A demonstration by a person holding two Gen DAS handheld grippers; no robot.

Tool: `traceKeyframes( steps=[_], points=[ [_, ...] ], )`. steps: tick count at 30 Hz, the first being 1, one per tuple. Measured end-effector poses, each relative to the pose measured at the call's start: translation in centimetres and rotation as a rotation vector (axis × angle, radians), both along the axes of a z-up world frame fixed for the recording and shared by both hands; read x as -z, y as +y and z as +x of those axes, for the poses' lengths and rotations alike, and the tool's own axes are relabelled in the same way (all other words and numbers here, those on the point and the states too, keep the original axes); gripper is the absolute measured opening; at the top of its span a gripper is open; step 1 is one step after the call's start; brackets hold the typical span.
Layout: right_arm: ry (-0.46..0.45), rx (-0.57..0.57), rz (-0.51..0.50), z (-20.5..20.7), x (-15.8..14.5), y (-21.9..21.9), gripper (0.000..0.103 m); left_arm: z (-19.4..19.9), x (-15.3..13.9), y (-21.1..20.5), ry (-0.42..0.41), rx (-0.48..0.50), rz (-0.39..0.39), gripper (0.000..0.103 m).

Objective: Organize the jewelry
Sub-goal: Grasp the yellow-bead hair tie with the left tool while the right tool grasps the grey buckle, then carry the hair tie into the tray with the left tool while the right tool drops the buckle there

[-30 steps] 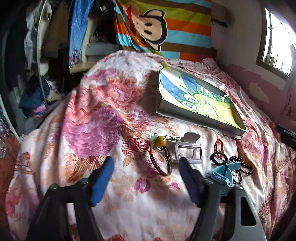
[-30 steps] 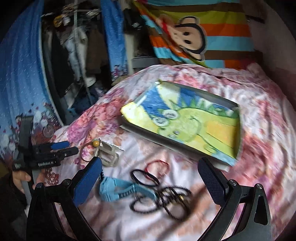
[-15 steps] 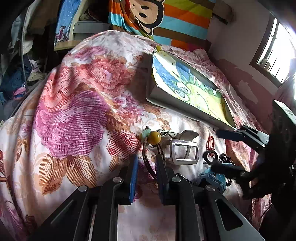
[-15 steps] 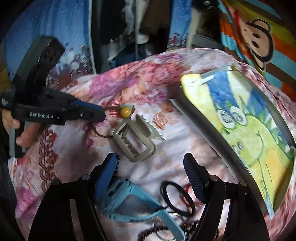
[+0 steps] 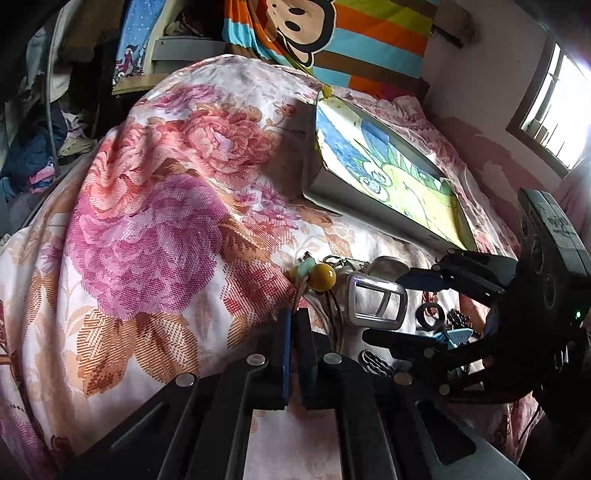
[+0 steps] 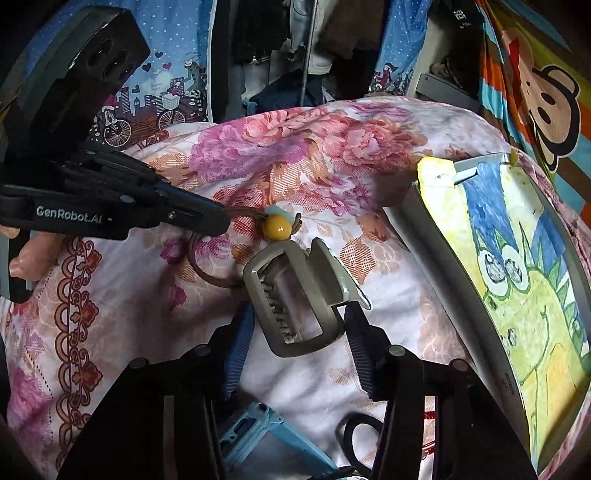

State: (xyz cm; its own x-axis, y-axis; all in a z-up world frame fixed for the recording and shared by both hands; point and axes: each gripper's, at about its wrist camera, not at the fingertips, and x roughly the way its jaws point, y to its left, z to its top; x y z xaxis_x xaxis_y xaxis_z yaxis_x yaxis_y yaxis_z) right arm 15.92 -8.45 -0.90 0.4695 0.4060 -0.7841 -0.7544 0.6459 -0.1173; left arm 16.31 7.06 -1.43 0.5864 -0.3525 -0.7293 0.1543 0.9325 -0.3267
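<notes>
Looking down my left wrist view, I see the left gripper [image 5: 291, 332] fully closed, its blue pads pinched on the brown hair tie [image 5: 334, 317] lying on the bed [image 5: 147, 221]. My right wrist view confirms it: the left gripper's tip [image 6: 210, 221] bites the brown loop just beside its yellow bead [image 6: 277, 229], and a hand [image 6: 29, 254] grips the handle at the left edge.

My right gripper [image 6: 295, 339] is closing, its jaws on either side of the grey claw clip [image 6: 295, 295]. The right-hand pad meets the clip's edge; the other pad stands a little apart from it, so I do not count the clip as gripped. The clip lies flat on the floral cover, teeth showing, just beside the bead and overlapping the loop.

Close under my right gripper lie a light blue clip [image 6: 255, 435] and a black hair tie [image 6: 358, 432], with something red beside it that I cannot make out. From the left view a string of dark beads [image 5: 460, 319] shows past the claw clip, partly hidden by the right gripper.

Farther up the bed sits the tray [image 6: 406, 236], lined with a green and blue cartoon drawing, holding no jewelry that I can see. A striped monkey blanket [image 5: 332, 33] hangs behind the bed.
</notes>
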Motion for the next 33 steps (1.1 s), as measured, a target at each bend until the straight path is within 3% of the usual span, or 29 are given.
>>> traceKeyframes(
  steps=[11,21,33],
  points=[
    [-0.055,0.089,0.105,-1.6,-1.1,-2.2,0.040,-1.6,-1.7,-1.2,-0.123,-0.016,0.063,0.003],
    [-0.036,0.142,0.153,-2.0,-0.7,-3.3,0.039,-2.7,-2.6,-2.0,-0.177,-0.030,0.036,0.003],
    [-0.018,0.229,0.265,-1.0,-1.1,-6.3,0.037,-3.0,-4.4,-3.3,-0.224,-0.042,0.064,0.003]
  ],
)
